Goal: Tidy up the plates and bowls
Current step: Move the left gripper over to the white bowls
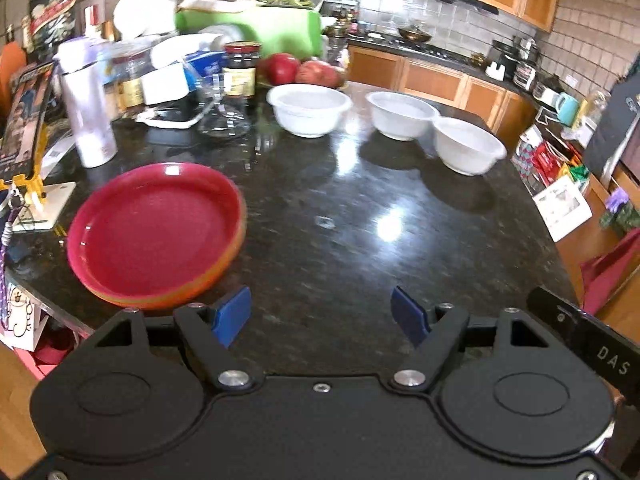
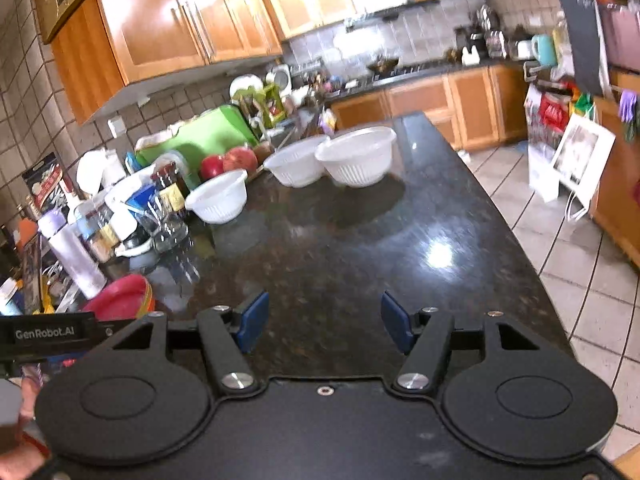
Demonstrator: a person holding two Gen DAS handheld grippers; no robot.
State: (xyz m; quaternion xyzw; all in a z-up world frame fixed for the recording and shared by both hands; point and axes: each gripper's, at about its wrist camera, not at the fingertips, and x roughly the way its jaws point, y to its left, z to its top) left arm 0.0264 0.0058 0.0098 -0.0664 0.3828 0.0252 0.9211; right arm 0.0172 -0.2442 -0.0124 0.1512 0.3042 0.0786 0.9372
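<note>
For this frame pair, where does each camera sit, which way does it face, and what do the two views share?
Left wrist: on the left tool, angled down over the counter towards the red plate stack; the tool is open and empty, with no hand in view.
Right wrist: on the right tool, facing along the counter towards the far cabinets; open and empty, fingers at lower left.
Shared: three white bowls, plate stack, apples.

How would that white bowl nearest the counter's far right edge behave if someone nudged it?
The white bowl looks like thin plastic, so it is probably light and would slide easily on the glossy counter. Its wide, low shape suggests it would skid rather than tip. It sits close to the counter's edge, so a push outward might send it off.
</note>
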